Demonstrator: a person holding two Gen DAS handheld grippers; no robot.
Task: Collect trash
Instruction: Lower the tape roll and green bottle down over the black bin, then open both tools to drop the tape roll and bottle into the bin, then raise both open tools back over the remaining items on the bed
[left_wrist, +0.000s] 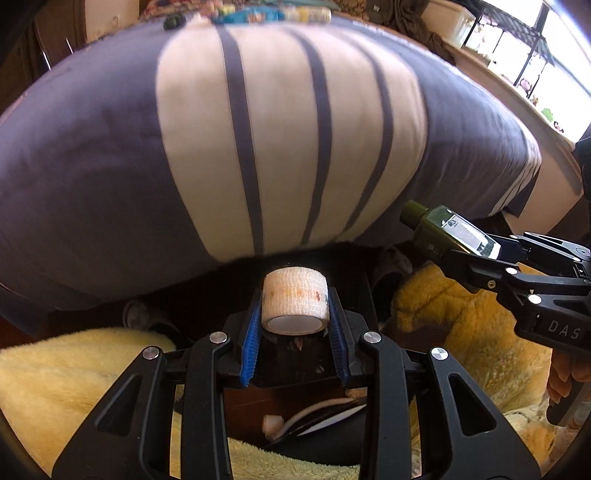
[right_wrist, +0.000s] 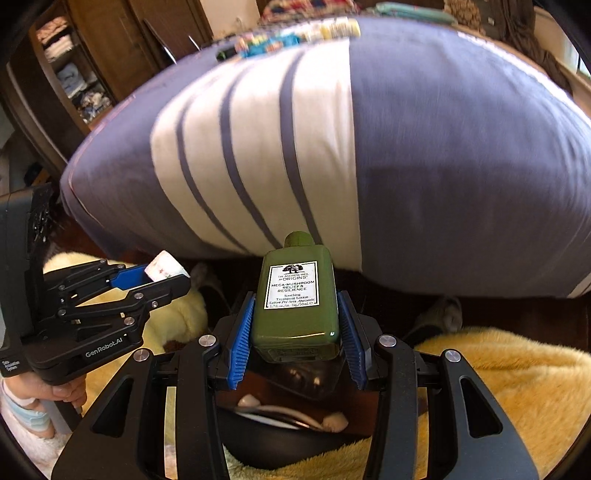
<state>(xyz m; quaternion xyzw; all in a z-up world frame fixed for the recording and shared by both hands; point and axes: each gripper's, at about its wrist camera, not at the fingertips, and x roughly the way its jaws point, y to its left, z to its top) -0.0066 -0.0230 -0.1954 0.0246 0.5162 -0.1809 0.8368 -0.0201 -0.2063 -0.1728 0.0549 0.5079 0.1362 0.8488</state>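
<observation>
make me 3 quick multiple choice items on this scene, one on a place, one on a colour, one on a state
1. Where is the bandage roll?
A. on the bed
B. between the left tongs' fingers
C. on the yellow blanket

2. What colour is the lotion bottle?
A. green
B. red
C. white

3. What state are the right tongs in?
A. open and empty
B. shut on the bottle
C. out of view

Answers:
1 B, the left tongs press the roll from both sides with their blue pads.
2 A, its body and cap are olive green under a white label.
3 B, both pads press the bottle's sides.
</observation>
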